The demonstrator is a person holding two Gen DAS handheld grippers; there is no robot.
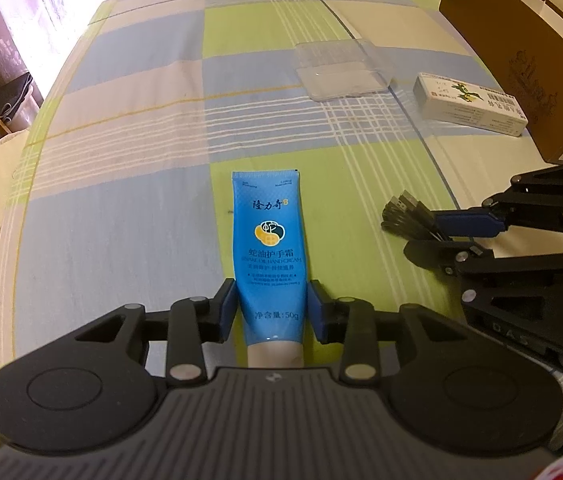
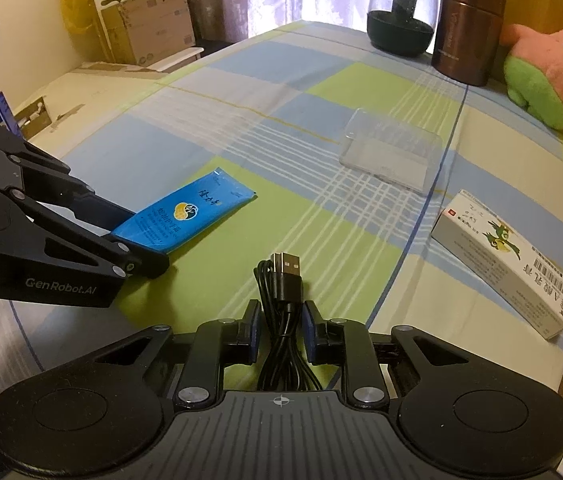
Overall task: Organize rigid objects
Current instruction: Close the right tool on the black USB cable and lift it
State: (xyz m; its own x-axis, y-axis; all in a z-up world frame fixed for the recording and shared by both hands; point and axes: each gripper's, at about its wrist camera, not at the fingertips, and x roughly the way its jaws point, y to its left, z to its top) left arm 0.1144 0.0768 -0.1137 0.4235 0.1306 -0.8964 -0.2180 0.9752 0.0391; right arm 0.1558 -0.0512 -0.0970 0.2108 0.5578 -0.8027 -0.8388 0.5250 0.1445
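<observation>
At the left edge of the tabletop (image 2: 241,92), covered in a smooth checked cloth of blue, green and cream squares, cardboard boxes (image 2: 149,28) stand beyond the rim. The left hand-held gripper (image 1: 272,307) is clamped on the tube (image 1: 269,248), a soft, glossy blue plastic hand-cream tube with a pale cap; its blue pads press the tube's sides low on the body, near the cap. The tube's long axis runs along the gripper's fingers, its flat crimped end pointing away toward the far side of the tabletop and its cap toward the gripper. Just to its right, the right hand-held gripper (image 2: 280,330) is closed on the cable (image 2: 281,304), a black coiled bundle of thin rubbery cord; the bundle runs along the fingers and its metal USB plugs stick out forward past the pads. The two grippers sit near each other, side by side, with a strip of bare cloth between tube and cable. Farther on and to the right lies a clear case (image 2: 393,152), a flat, rigid, transparent rectangle with rounded corners, with open cloth all round it. Right of that, a white carton (image 2: 505,256) lies flat, its long side slanting toward the right edge, near a brown cardboard box (image 1: 521,60). At the far rim stand a round dark jar (image 2: 401,12), a brown metal flask (image 2: 467,28) and a pink-and-green plush (image 2: 553,76).
</observation>
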